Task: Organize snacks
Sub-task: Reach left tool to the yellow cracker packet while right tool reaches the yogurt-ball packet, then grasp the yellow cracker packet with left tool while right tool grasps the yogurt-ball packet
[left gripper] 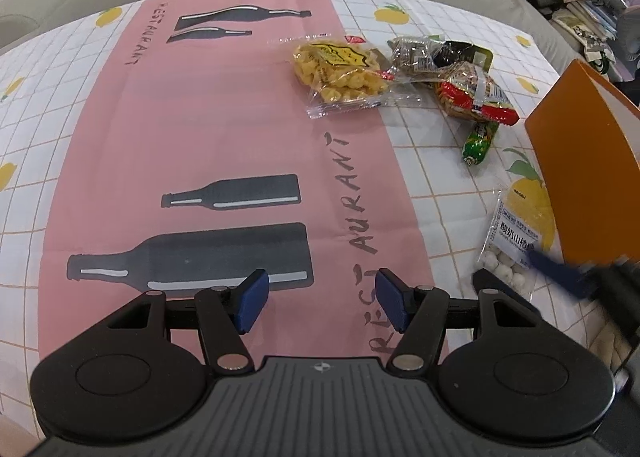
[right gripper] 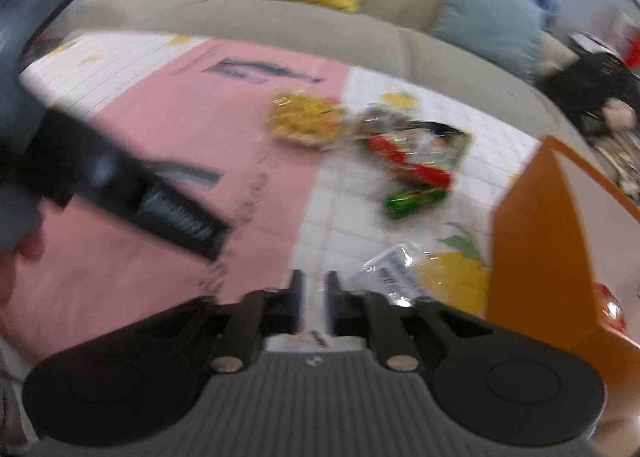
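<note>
Five snack packets (left gripper: 340, 73), one orange box (left gripper: 588, 161)

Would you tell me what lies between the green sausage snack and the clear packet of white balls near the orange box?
Nothing: in the left wrist view only bare tablecloth separates the green sausage from the packet.

Checked cloth (left gripper: 440, 185) (pink mat (left gripper: 224, 129) atop) carries perhaps 5 snack packets (left gripper: 340, 75).

Both views are bright with soft, even light and only faint shadows under the snack packets (left gripper: 440, 73). The left wrist view is sharp, except one blurred dark streak at its right edge. The right wrist view is smeared by motion everywhere — small glare spots shine on the clear wrapper (right gripper: 394, 273). Fisheye distortion bends the tablecloth (left gripper: 200, 117) edges — the corners go dark.
</note>
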Tool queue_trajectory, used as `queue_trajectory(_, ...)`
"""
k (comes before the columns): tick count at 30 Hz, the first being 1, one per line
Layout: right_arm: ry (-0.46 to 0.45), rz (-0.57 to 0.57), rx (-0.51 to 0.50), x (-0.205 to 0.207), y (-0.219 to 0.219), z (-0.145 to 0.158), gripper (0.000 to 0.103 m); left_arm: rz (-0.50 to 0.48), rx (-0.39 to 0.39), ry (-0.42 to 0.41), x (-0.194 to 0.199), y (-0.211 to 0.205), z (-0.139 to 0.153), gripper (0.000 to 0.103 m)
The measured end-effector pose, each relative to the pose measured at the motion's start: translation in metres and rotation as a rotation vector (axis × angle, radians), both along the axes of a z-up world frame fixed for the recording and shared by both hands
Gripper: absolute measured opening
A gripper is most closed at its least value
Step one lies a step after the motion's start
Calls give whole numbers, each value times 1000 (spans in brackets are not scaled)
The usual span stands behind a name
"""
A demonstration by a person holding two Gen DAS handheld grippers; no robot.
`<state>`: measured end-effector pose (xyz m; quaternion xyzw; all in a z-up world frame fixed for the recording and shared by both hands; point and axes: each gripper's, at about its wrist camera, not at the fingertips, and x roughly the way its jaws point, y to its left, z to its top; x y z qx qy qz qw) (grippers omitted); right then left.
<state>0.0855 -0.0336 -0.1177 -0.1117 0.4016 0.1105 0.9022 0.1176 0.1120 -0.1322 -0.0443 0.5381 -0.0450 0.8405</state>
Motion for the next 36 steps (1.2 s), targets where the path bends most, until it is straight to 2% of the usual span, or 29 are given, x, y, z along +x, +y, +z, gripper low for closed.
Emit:
queue_trajectory(2, 32, -116, 40, 12, -11, 1, 63, 28, -11, -19, 0, 2, 2, 72)
queue_trajectory(4, 86, -201, 69, 24, -17, -3, 71, 42, -30, -27, 4, 5, 6, 72)
queue_trajectory(8, 140, -348, 132, 40, -30, -11, 75, 40, -1, -45, 10, 6, 10, 72)
queue_trajectory(10, 167, -393, 137, 45, -32, -17, 76, 36, -2, -48, 16, 6, 10, 74)
queue_trajectory(14, 248, -446, 190, 58, -36, -29, 75, 46, -20, -67, 28, 6, 12, 84)
queue_trajectory(17, 232, -409, 168, 60, -30, -31, 68, 60, -35, -96, 40, 4, 16, 87)
queue_trajectory(24, 231, -347, 167, 80, -31, -30, 66, 49, -25, -187, 73, 1, 15, 86)
queue_trajectory(26, 237, -351, 175, 85, -34, -32, 66, 44, 2, -198, 84, 1, 10, 77)
queue_trajectory(30, 236, -341, 178, 86, -37, -32, 66, 17, 10, -225, 100, 1, -1, 74)
queue_trajectory(31, 234, -335, 175, 85, -37, -33, 66, 5, 6, -229, 104, 0, -5, 71)
queue_trajectory(33, 232, -329, 172, 85, -37, -33, 66, -12, 6, -224, 108, -2, -9, 59)
queue_trajectory(35, 231, -327, 174, 85, -38, -33, 66, -28, -2, -215, 110, -4, -11, 34)
queue_trajectory(36, 230, -324, 175, 85, -38, -33, 66, -34, -13, -208, 111, -3, -12, 29)
